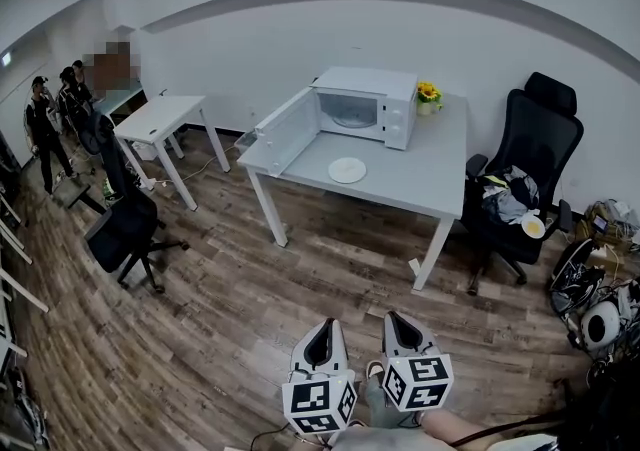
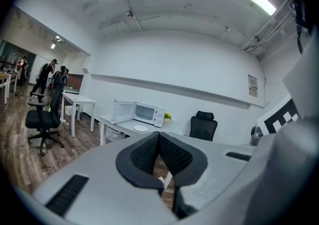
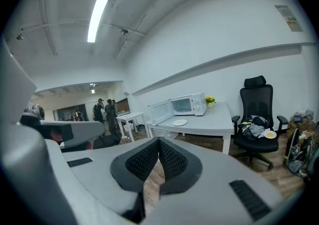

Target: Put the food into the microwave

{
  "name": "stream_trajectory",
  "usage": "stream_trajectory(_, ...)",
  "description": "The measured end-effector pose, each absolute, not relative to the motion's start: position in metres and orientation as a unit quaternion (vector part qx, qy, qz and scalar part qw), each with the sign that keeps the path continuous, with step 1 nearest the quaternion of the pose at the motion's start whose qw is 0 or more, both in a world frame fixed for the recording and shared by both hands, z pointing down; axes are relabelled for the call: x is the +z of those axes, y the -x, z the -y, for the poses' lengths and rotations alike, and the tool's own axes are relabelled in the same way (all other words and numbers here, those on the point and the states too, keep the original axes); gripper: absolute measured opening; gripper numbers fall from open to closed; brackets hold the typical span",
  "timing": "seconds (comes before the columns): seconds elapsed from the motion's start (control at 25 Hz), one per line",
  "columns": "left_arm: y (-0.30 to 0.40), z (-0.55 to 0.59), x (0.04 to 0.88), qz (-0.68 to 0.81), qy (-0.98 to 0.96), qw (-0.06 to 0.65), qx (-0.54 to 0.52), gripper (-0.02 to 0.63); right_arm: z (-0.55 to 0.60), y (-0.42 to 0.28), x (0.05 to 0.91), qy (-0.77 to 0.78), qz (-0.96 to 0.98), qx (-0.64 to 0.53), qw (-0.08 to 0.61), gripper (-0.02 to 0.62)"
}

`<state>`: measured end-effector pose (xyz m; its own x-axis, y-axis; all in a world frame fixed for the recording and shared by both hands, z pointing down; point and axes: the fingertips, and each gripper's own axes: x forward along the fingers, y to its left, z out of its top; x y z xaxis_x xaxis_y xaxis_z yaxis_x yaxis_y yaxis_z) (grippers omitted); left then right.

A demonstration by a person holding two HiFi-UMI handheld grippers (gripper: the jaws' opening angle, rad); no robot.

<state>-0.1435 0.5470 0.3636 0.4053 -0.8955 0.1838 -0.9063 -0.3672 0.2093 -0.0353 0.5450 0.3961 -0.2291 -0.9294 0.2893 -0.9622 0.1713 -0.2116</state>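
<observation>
microwave [image 1: 365, 106] open, left gripper [image 1: 322, 326], right gripper [image 1: 397, 319] closed

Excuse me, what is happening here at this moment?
A person stands away from the white rectangular table, a gripper in each hand. The left claw and the right claw are both shut and empty. On the table the white microwave oven stands with its door open, and a round white plate lies before it. Nothing is handled yet.

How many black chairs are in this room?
2. One black chair stands right of the microwave table; the other is on the left, near the small white table. More may hide by the people.
</observation>
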Motion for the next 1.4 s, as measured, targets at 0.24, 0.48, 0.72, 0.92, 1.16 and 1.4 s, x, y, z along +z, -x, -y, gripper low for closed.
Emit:
stream_trajectory(0.24, 0.144, -0.522, 0.372, 0.55, -0.822, 0.143, 0.023, 0.002, -0.518, 0.03, 0.407, -0.62, 0.762, 0.183, 0.052, 0.017)
stream_trajectory(0.48, 0.138, -0.488, 0.374, 0.553, -0.821, 0.139, 0.029, 0.002, -0.479, 0.024, 0.408, -0.618, 0.762, 0.19, 0.043, 0.017)
stream_trajectory(0.72, 0.128, -0.449, 0.373, 0.555, -0.82, 0.133, 0.042, 0.002, -0.435, 0.016, 0.408, -0.615, 0.765, 0.187, 0.045, 0.017)
stream_trajectory(0.92, 0.121, -0.412, 0.368, 0.564, -0.814, 0.137, 0.039, 0.002, -0.399, 0.013, 0.405, -0.602, 0.775, 0.183, 0.052, 0.017)
stream_trajectory(1.16, 0.102, -0.368, 0.368, 0.561, -0.815, 0.141, 0.04, 0.002, -0.355, -0.003, 0.401, -0.598, 0.778, 0.185, 0.056, 0.017)
stream_trajectory(1.4, 0.083, -0.326, 0.368, 0.556, -0.819, 0.137, 0.04, 0.002, -0.315, -0.016, 0.407, -0.595, 0.778, 0.193, 0.059, 0.017)
